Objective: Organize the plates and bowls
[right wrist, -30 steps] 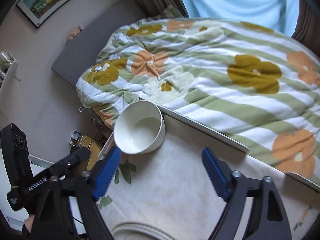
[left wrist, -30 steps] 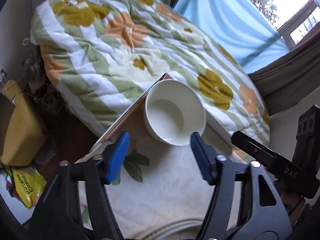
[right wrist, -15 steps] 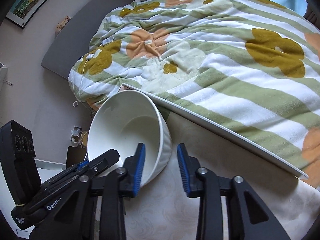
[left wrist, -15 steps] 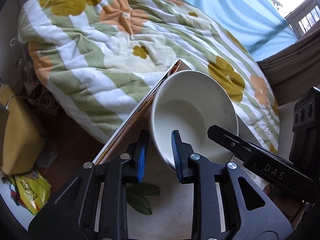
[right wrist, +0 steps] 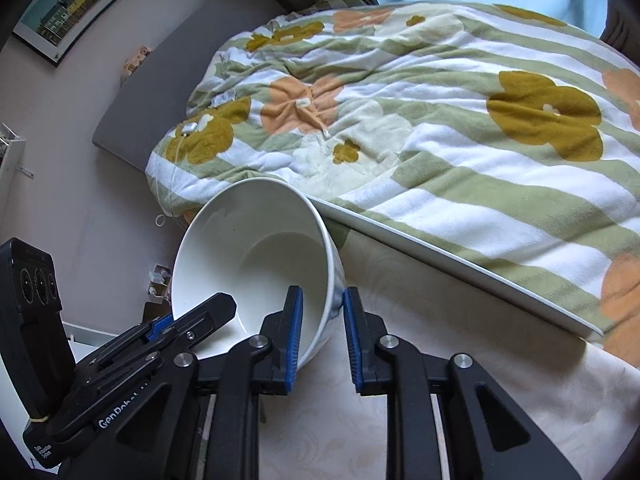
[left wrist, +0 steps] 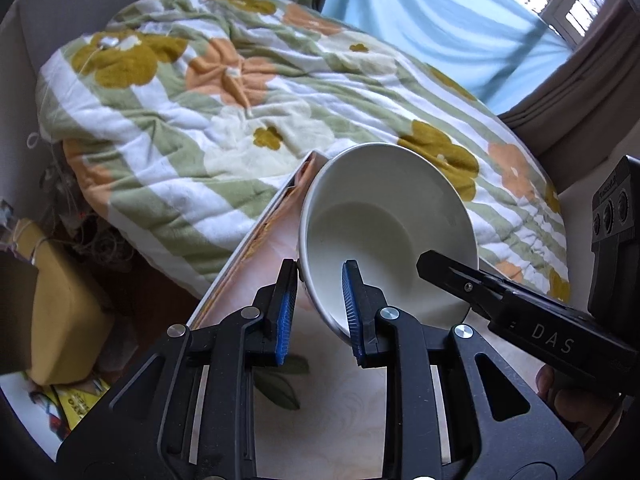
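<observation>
Over table (left wrist: 340, 400): white bowl (left wrist: 384, 232) tilted, rim clamped by left gripper (left wrist: 318, 308) & right gripper (right wrist: 320, 332).

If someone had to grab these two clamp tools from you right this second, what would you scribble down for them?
Left gripper: shut on the near-left rim of the white bowl.
Right gripper: shut on the bowl's opposite rim, one pad inside and one outside.
The bowl is tilted, gripped from both sides at the corner of the table beside the flowered blanket.
Done: both grips taken.
Left: carry the bowl to its place. No plates show in these views, so look for them.
</observation>
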A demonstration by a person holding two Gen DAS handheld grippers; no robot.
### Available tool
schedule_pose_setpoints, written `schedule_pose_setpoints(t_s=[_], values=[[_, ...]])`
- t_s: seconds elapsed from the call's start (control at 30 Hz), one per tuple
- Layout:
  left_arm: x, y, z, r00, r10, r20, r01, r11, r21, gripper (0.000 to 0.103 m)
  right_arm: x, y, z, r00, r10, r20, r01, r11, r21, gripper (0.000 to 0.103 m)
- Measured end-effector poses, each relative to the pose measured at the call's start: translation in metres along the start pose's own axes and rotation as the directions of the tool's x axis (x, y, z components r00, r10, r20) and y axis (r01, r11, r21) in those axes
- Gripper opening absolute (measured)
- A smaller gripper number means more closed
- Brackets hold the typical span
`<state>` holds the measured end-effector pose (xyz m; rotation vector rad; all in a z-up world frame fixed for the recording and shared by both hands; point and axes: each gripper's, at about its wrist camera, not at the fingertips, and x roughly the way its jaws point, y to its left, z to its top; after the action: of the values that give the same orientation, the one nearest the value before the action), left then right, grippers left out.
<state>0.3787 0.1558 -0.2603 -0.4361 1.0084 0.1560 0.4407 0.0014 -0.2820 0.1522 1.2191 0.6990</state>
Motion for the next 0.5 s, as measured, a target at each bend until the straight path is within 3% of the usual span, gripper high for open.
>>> schedule_pose_setpoints(t_s=[0.23,0.5], values=[[-0.076,-0.056,-0.030,0.997,-0.033,0.066,0.028,0.996,0.079,0.021,-0.094,0.009,-0.036,0.994,0.003,0.113,-0.003,1.000,-0.001,0.019],[-0.149,-0.156,-0.109,0.990,-0.103,0.092,0.086,0.981,0.177,0.021,-0.212,-0.020,-0.116,0.976,-0.057,0.209,0.050,0.998,0.038,0.019]])
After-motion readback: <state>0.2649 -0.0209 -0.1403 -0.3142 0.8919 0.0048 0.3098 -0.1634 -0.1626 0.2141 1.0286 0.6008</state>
